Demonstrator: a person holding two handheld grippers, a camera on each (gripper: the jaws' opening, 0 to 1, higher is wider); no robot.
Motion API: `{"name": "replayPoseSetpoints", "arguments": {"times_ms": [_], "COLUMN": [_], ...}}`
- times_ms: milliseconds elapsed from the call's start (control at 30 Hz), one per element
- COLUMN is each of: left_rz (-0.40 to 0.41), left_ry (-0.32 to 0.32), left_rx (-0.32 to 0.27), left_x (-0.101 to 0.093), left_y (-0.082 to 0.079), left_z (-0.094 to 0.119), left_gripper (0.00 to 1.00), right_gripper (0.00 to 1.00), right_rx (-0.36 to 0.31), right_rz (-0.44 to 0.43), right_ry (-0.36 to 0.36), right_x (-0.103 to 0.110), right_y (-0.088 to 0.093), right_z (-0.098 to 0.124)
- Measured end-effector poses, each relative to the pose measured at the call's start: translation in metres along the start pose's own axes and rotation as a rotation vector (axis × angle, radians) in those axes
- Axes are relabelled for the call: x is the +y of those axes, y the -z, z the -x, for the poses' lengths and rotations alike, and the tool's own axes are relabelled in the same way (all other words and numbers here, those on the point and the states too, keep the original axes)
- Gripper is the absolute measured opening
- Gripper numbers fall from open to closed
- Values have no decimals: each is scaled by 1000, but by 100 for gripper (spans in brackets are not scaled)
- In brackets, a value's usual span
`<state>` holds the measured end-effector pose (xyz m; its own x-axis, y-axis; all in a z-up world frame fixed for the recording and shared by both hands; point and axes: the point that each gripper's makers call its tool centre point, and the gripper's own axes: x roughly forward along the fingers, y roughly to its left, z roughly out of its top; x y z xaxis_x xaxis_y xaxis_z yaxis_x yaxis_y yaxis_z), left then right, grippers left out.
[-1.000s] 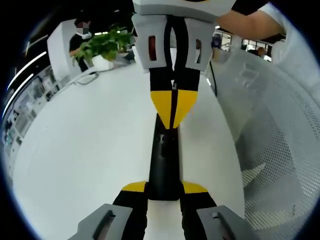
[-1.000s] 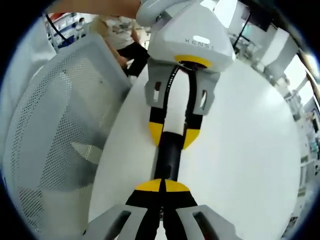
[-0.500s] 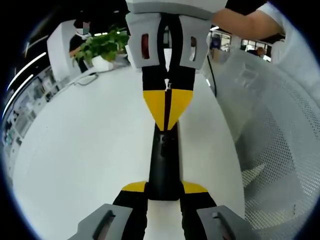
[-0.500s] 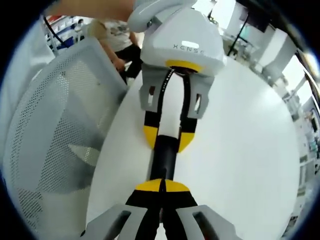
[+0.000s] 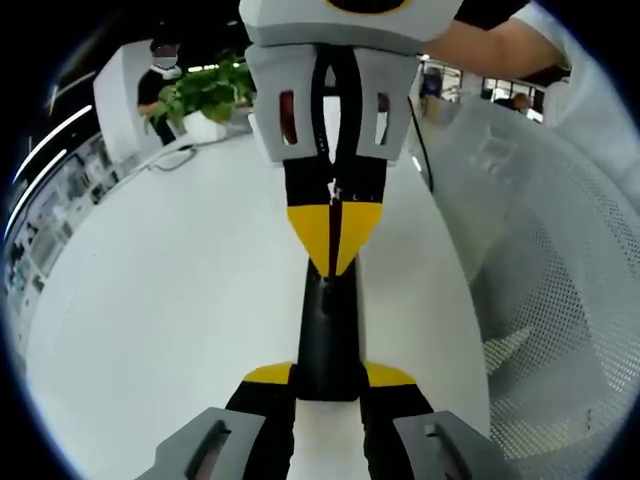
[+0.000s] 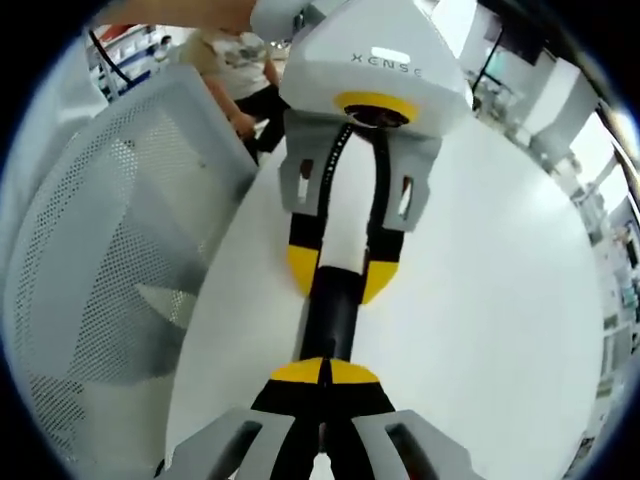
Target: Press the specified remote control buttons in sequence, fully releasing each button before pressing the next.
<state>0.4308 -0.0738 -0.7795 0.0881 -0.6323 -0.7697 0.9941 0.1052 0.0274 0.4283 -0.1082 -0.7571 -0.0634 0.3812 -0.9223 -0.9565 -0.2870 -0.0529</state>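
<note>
While left gripper point(image 5: 327, 375) clamps remote point(image 5: 328, 330), right gripper point(image 5: 334, 240) touching

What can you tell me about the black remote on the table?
The remote is a long, slim, dark bar that looks like plastic, lying flat on the white table. The left gripper is shut on one end. The right gripper, closed to a point, sits over it from the other end; buttons are unclear.

Left gripper point(image 5: 328, 375) clamped, right gripper point(image 6: 324, 372) closed — tips facing.
</note>
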Motion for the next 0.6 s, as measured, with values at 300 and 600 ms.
{"name": "replayPoseSetpoints", "arguments": {"times_ms": [300, 600], "left_rz": [-1, -1], "left_ry": [2, 1], "left_rx": [0, 0], "left_x": [1, 1], "left_y": [0, 1], "left_z": [0, 0], "left_gripper": [23, 23], "right_gripper": [0, 0], "right_rx": [1, 8], "right_rz": [-1, 4], "right_ry": [-10, -22], "right_x": [1, 1], "right_y": [1, 2], "right_z": [-6, -11]}}
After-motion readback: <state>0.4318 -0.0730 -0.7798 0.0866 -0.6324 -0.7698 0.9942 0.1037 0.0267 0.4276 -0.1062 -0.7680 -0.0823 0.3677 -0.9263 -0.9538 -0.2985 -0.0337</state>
